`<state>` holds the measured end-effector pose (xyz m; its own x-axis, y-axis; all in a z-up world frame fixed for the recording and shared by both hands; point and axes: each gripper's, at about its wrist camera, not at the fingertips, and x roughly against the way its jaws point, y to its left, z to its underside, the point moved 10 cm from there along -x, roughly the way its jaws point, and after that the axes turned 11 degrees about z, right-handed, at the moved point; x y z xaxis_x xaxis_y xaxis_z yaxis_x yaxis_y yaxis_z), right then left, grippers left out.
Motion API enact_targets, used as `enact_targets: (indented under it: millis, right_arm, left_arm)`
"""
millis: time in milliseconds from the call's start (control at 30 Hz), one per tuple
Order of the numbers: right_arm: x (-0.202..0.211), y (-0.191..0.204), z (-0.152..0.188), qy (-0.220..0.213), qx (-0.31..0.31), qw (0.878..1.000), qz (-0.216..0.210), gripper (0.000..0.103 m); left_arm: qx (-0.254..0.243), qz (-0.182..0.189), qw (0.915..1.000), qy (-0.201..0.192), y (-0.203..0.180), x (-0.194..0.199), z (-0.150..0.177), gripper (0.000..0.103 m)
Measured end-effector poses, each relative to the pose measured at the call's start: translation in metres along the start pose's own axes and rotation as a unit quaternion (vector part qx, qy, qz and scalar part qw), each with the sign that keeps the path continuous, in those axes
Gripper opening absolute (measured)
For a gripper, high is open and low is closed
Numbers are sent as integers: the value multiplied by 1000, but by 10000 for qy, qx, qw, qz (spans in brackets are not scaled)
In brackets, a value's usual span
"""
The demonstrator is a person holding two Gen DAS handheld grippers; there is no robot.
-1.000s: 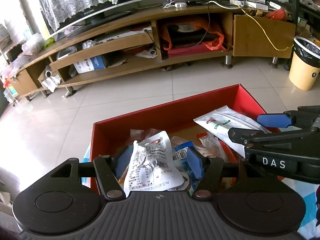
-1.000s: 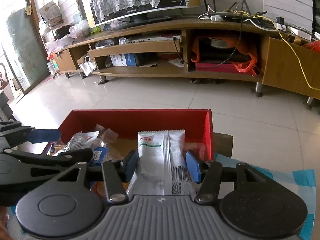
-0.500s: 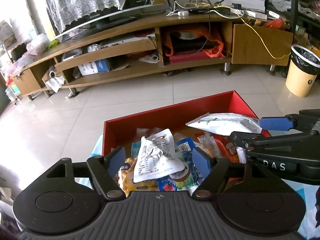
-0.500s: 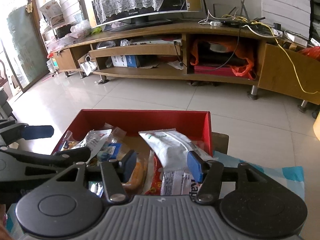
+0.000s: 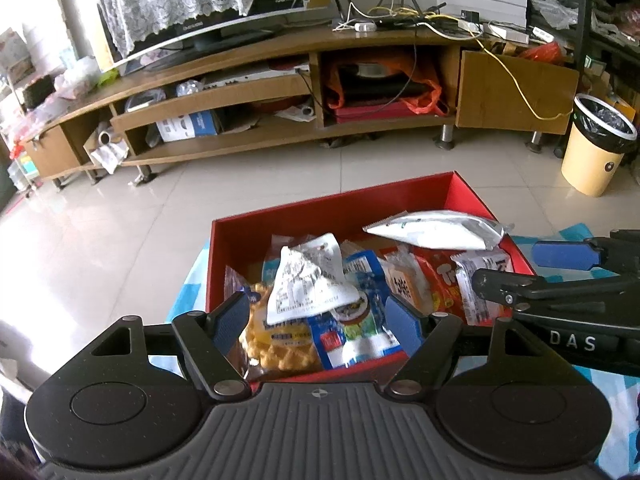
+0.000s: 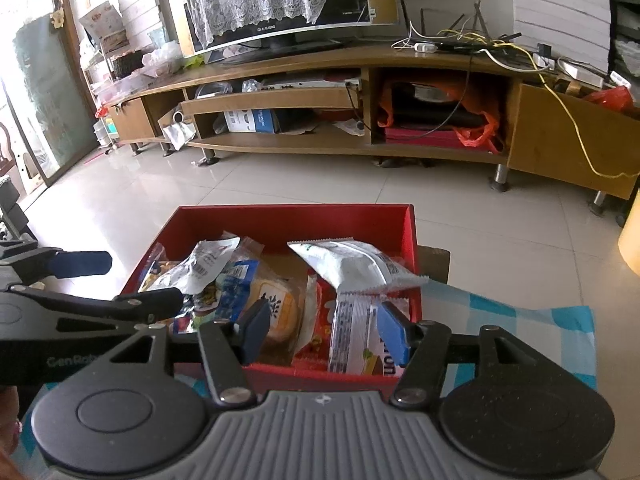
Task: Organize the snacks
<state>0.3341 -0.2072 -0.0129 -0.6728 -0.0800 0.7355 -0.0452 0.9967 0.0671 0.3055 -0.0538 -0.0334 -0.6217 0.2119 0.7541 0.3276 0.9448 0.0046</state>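
Observation:
A red box [image 5: 280, 220] [image 6: 280, 216] holds several snack packets. A crumpled white packet [image 5: 310, 284] [image 6: 208, 264] lies on top at the box's left. A long white packet [image 5: 436, 229] [image 6: 352, 266] lies across the right side. My left gripper [image 5: 316, 320] is open and empty at the box's near edge, just behind the crumpled packet. My right gripper [image 6: 322, 328] is open and empty at the near right edge. Each gripper shows in the other's view: the right one [image 5: 532, 268] and the left one [image 6: 128, 284].
The box sits on a blue-and-white checked cloth [image 6: 520, 320] on a table. Beyond lies a tiled floor [image 5: 120, 232], a long wooden TV stand [image 5: 280, 80] and a yellow bin [image 5: 596, 148] at the right.
Both grippers opened and let go of their white packets, which now lie in the box. Both grippers pulled back towards the box's near edge.

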Motion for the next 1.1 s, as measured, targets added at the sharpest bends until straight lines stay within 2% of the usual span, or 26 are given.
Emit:
enact_targets:
  millis: [500,767,867,1100]
  right_arm:
    - [23,-7,47,337,-213,9992,82,62]
    - [38,-4,75,538,-378,9978,-34,62]
    - [44,-2,85,567,-364,9977,-27,62]
    - [58,-5,104,640,-458,9969,41,62]
  left_arm:
    - [65,80,9997,243,-11,19,47,81]
    - [85,80,9991,417,-19,26,75,81]
    - [112,113,9988,465,-22,29,84,87]
    - [166,119,9988,436,-29,40,97,88]
